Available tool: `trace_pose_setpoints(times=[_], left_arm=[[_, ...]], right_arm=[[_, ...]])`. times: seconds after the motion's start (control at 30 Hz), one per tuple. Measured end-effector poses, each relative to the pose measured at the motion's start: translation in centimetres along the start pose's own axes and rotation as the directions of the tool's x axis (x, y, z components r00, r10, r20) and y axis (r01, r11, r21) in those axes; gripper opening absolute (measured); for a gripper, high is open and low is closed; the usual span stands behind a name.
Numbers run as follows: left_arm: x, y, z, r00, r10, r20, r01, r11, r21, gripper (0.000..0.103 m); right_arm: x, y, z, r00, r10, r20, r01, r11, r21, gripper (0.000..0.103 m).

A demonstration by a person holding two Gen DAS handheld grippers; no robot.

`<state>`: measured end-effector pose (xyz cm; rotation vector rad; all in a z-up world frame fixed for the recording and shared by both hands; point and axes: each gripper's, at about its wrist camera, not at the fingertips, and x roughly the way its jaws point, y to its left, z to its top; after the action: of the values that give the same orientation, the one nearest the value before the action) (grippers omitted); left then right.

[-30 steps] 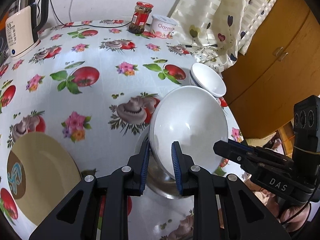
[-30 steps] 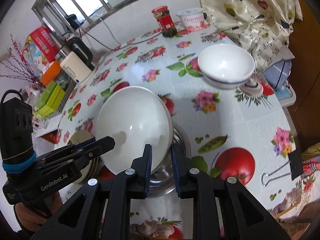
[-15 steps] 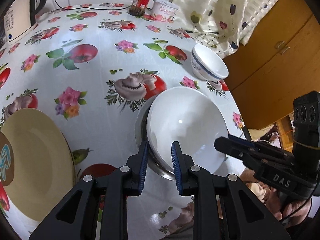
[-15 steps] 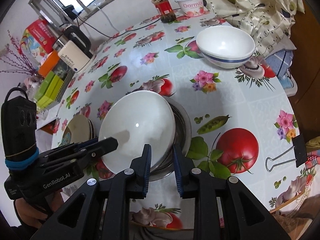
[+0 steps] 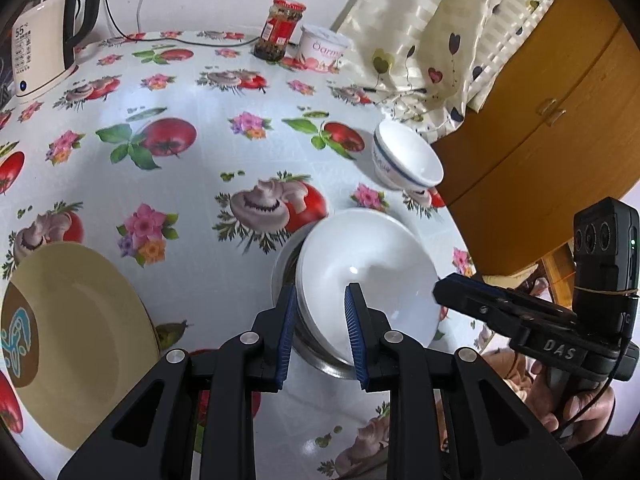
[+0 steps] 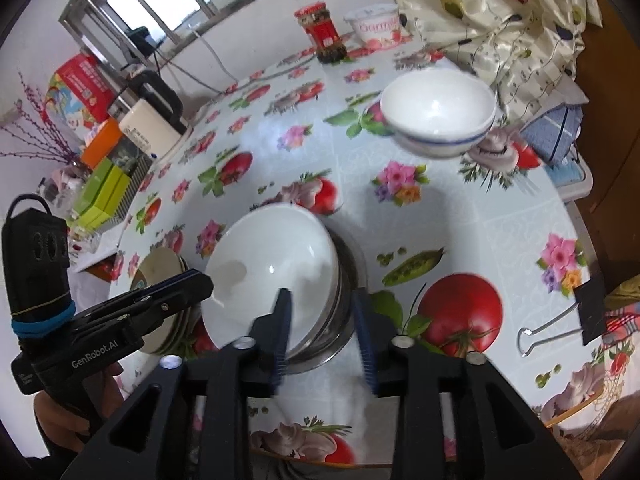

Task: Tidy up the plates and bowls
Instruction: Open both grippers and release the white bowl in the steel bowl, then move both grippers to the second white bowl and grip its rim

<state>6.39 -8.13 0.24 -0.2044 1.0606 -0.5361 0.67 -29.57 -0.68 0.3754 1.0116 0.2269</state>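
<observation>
A large white bowl (image 5: 368, 276) (image 6: 272, 264) rests inside a steel bowl (image 5: 285, 268) (image 6: 349, 260) near the table's front edge. My left gripper (image 5: 321, 292) straddles its near rim, one pad outside and one inside. Its jaws are easing open, with the pads still against the wall. My right gripper (image 6: 321, 294) is opening, and both bowls' rims stand between its spread pads without touching them. A small white bowl with a blue stripe (image 5: 408, 160) (image 6: 438, 116) sits farther back. A yellow plate (image 5: 80, 332) lies to the left, on top of a stack (image 6: 160, 272).
A kettle (image 5: 40, 52), a red-lidded jar (image 5: 280, 28) and a yogurt tub (image 5: 322, 46) stand along the back. A curtain (image 5: 432, 40) and a wooden cabinet (image 5: 540, 100) close off the right. A binder clip (image 6: 560, 332) grips the tablecloth's edge.
The white bowl went from tilted up between both grippers to lying level in the steel bowl. The right gripper's jaws have spread wide and let go of the rim.
</observation>
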Motion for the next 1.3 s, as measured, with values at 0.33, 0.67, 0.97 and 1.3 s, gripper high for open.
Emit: trace_pose_setpoints(times=[0.33,0.67,0.97,1.3], left_arm=[[-0.4,-0.2,1.1,0.999,-0.006,0.037,0.005,1.0,0.012,0.033],[-0.1,0.0,1.6,0.999,0.004,0.045,-0.005,1.0,0.011,0.042],[0.4,-0.8,3.2,0.999,0.028,0.042,-0.031,0.998,0.053,0.042],[2.5,-3.2,6.0,0.999,0.035,0.009,-0.036,0.99,0.134,0.042]], right_arm=[[-1.3,-1.7,1.4,0.998,-0.019,0.063,0.017,0.999,0.038,0.037],[-1.0,-2.2,1.8,0.998,-0.032,0.062,0.029,0.999,0.042,0.04],[-1.5,-4.2,2.7,0.994,-0.066,0.086,0.06,0.996,0.068,0.041],[-1.7,-6.3,4.1,0.989,-0.108,0.104,0.098,0.991,0.091,0.042]])
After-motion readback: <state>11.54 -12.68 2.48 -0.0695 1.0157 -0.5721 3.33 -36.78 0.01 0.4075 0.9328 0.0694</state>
